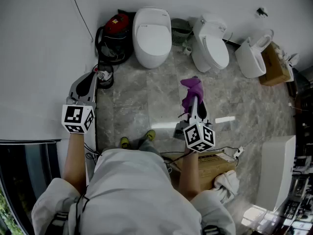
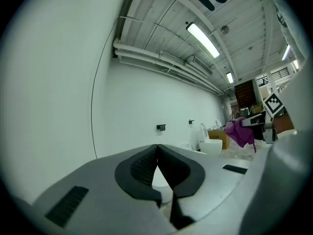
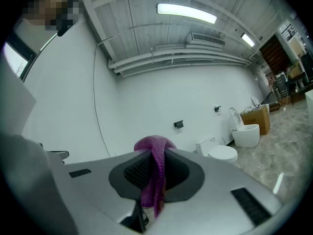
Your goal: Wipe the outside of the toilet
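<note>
Purple woven cloth (image 3: 154,170) hangs pinched in the closed jaws of our right gripper (image 1: 194,97), its folds hiding the fingertips from above. Our left gripper (image 1: 94,76), jaws together on nothing, rides close beside the white wall (image 1: 44,43). The white oval closed-lid toilet (image 1: 152,33) stands ahead, well apart, its base hidden beneath the bowl, with bare grey marble floor (image 1: 142,99) between.

**Even tube light, warped edges**

Ceiling tube lights (image 3: 186,12) wash the white room brightly and evenly, leaving only faint shadows. A pale glare streak (image 1: 164,126) lies on the marble floor (image 1: 142,92) near the person's feet. Both gripper views bend hard toward black, rounded edges, and the left gripper (image 2: 157,153), close to its lens, looks soft.
</note>
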Demonstrator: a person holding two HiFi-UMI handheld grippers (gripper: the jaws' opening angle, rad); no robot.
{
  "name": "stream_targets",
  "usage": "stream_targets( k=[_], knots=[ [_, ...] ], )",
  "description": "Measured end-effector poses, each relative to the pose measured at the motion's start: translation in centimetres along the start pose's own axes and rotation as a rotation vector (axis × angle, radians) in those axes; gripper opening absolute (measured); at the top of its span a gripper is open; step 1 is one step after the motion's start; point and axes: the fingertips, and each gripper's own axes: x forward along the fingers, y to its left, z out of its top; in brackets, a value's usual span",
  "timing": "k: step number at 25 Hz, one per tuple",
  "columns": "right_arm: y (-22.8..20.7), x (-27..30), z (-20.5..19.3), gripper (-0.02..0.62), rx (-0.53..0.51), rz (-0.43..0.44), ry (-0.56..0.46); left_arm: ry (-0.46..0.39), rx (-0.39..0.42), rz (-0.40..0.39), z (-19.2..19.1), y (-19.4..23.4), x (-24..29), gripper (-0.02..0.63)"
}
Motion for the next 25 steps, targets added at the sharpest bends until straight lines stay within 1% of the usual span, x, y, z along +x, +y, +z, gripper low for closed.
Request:
stream_targets(
  k=[8, 11, 16, 21, 25],
  knots=[
    [0.8, 0.3, -0.4, 0.052, -0.017, -0.004, 0.01, 0.007, -0.009, -0.011, -0.2, 0.6, 0.0, 0.012],
    [1.6, 0.5, -0.5, 0.054, -0.039, 0.0, 0.004, 0.002, -0.008, -0.02, -0.5, 0.9, -0.2, 0.014],
    [3.2, 1.1, -1.0, 0.055, -0.036, 0.005, 0.003, -0.001, -0.016, -0.022, -1.0, 2.2, -0.5, 0.014],
    [4.4, 1.8, -1.9, 0.055, -0.047, -0.014, 0.026, 0.024, -0.072, -0.06, -2.1, 2.9, 0.5, 0.014],
    [4.1, 3.3, -2.6, 0.057, -0.054, -0.023, 0.045, 0.039, -0.038, -0.101, -2.7, 2.3, 2.8, 0.014]
  ],
)
